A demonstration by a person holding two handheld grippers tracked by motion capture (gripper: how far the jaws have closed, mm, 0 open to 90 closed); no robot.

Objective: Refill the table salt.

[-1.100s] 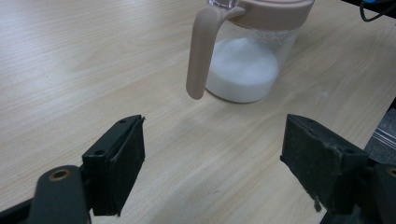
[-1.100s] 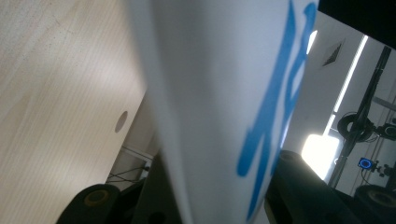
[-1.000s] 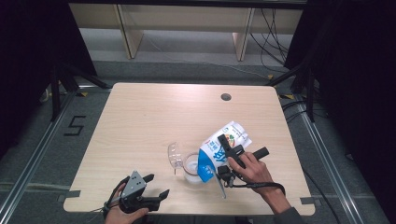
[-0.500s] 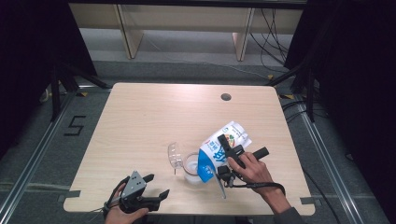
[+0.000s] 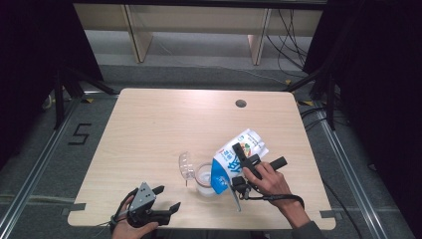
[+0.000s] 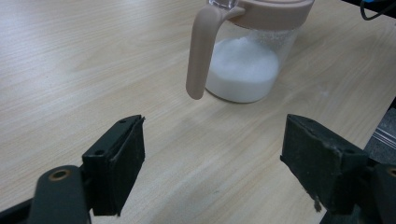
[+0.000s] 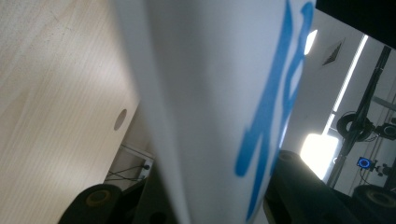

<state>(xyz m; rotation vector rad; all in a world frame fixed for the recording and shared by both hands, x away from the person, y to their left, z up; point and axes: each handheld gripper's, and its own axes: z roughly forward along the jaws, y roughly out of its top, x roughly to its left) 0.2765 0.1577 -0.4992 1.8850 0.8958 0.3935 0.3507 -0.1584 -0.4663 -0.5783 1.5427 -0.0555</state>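
Pouring from carton into jug
Right tongs [image 5: 247,167] clamp milk carton [image 5: 234,160] tilted over lidded jug [image 5: 204,178] to pour; left tongs [image 5: 164,199] wide open, empty, low over tabletop [image 5: 149,129].

We note a light wooden table [image 5: 164,129] with a round cable hole [image 5: 241,103] at about one o'clock from its centre. At about five o'clock a clear jug [image 5: 203,178] holding white powder stands directly on the wood, its lid [image 5: 186,165] hinged open.
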